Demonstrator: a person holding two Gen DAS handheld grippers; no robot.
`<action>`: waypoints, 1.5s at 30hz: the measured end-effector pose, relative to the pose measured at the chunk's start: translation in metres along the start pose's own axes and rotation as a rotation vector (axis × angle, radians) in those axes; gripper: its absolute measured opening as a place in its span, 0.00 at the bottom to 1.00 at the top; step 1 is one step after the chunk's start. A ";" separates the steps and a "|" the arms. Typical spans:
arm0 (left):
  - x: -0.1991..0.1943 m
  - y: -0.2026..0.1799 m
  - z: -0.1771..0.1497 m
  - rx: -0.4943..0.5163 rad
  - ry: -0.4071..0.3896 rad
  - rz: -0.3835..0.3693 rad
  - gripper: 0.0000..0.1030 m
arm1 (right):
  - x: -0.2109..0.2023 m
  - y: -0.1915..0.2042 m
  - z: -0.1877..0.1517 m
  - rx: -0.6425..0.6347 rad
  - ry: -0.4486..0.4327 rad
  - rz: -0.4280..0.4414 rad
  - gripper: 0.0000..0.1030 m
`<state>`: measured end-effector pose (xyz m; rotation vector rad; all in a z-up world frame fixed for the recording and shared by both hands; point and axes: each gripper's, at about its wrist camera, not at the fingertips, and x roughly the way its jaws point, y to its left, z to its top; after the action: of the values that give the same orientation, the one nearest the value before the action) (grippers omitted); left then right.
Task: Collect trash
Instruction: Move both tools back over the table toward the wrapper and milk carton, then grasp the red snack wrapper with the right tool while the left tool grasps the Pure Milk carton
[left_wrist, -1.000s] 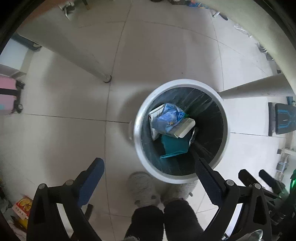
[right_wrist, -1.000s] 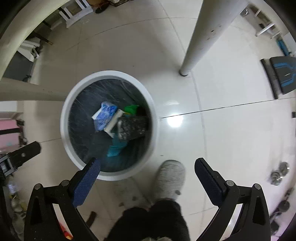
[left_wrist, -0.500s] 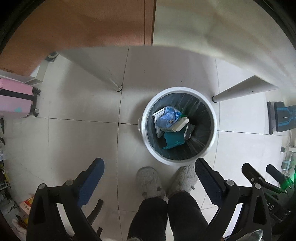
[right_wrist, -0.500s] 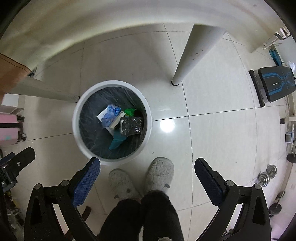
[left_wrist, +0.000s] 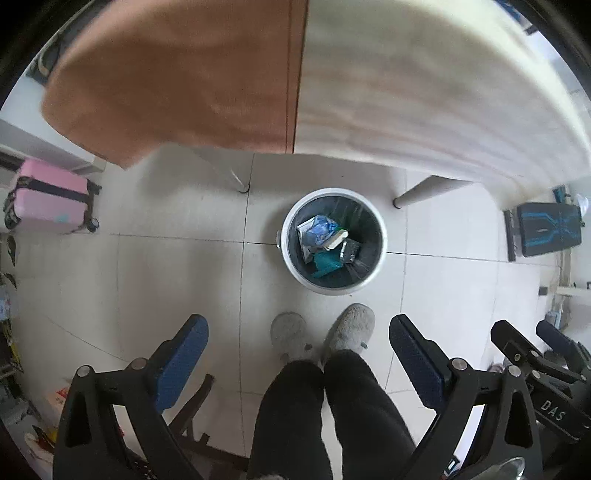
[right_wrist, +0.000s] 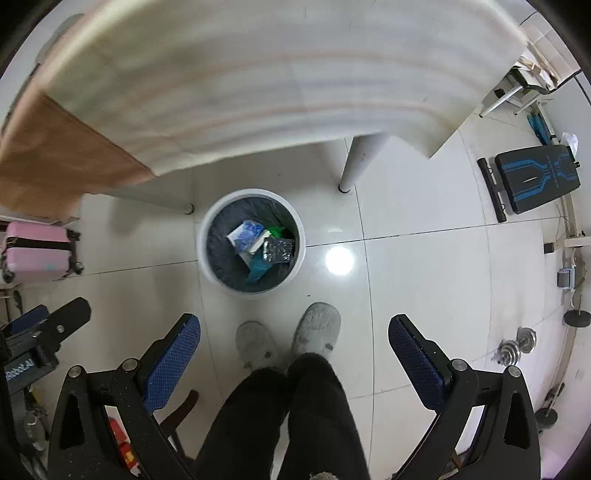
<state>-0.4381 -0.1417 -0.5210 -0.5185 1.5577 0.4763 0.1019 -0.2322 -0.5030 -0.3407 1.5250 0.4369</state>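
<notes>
A white round trash bin with a dark liner stands on the tiled floor under the table edge; it also shows in the right wrist view. Inside lie a blue-and-white wrapper, a teal piece and a dark foil packet. My left gripper is open and empty, held high above the floor. My right gripper is open and empty at about the same height.
A pale wooden tabletop and a brown one fill the top of both views. White table legs stand near the bin. A pink suitcase, a black-blue bench, dumbbells and the person's slippered feet are on the floor.
Both grippers have risen well away from the bin, above table height. The bin looks smaller and the tabletops have come into view. Both stay open and empty.
</notes>
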 end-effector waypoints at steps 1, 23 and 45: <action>-0.013 -0.001 -0.002 0.007 -0.004 -0.002 0.97 | -0.018 0.001 -0.002 0.001 -0.001 0.009 1.00; -0.220 -0.028 0.165 -0.015 -0.399 0.099 1.00 | -0.251 -0.027 0.149 0.172 -0.243 0.256 1.00; -0.090 -0.109 0.526 -0.428 -0.019 -0.008 0.99 | -0.053 -0.076 0.637 0.334 -0.134 0.356 0.76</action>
<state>0.0538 0.0839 -0.4563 -0.8428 1.4374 0.8137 0.6982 0.0004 -0.4392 0.2215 1.4982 0.4626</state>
